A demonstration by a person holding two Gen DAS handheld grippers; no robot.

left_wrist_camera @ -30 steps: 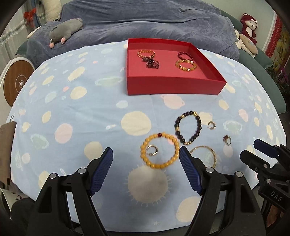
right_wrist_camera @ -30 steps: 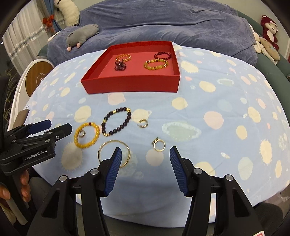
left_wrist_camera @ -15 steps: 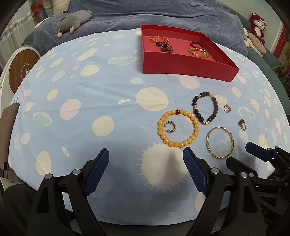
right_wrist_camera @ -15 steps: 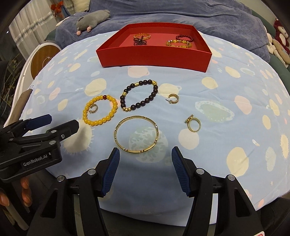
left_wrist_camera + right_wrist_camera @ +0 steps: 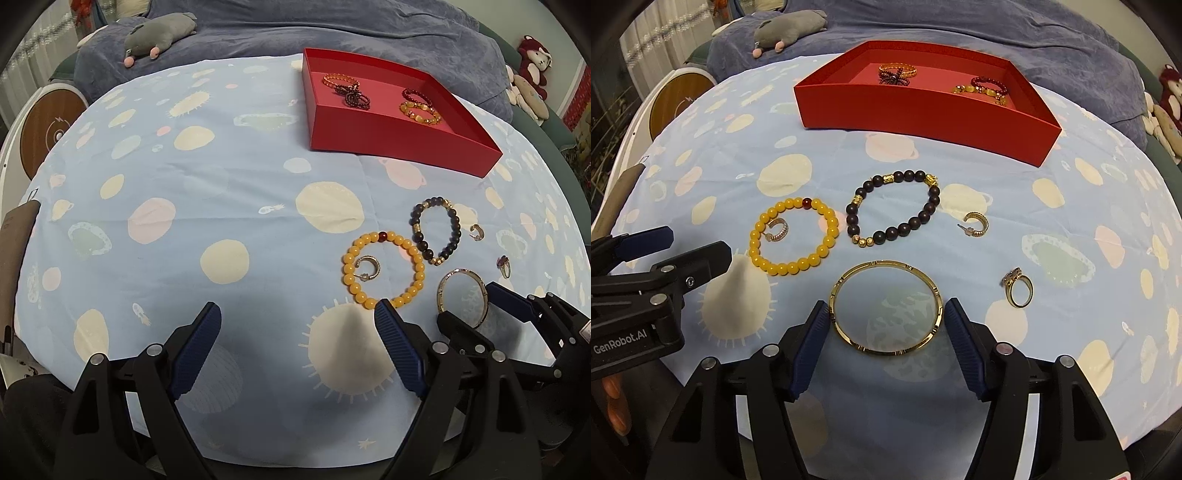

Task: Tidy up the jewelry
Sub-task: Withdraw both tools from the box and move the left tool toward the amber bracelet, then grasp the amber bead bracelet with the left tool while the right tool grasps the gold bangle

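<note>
A worktop draped in a pale blue cloth [image 5: 960, 177] printed with cream and pink planets is seen from both wrist cameras. The right gripper [image 5: 884, 314] is held low over the cloth with its dark blue pads spread to either side of a thin gold metal bangle [image 5: 885, 313], which lies flat between them; a narrow gap is seen on each side, so the bangle is framed but not pinched. The left gripper [image 5: 297, 325] is spread wide above bare cloth, with nothing between its pads, and the tip of its right pad overlaps the near edge of a yellow beaded bracelet [image 5: 384, 268] in the left view. A small gold hoop earring [image 5: 776, 229] is seen lying inside the yellow bracelet. Just beside it, a dark brown beaded bracelet with gold spacer beads [image 5: 894, 208] is laid, and to its right a second gold hoop earring [image 5: 976, 223] rests on the cloth. A gold ring with a dark stone [image 5: 1018, 290] lies near the bangle's right side. Farther back, a shallow red rectangular tray [image 5: 923, 110] is set, in which four beaded bracelets are already held in two overlapping pairs
</note>
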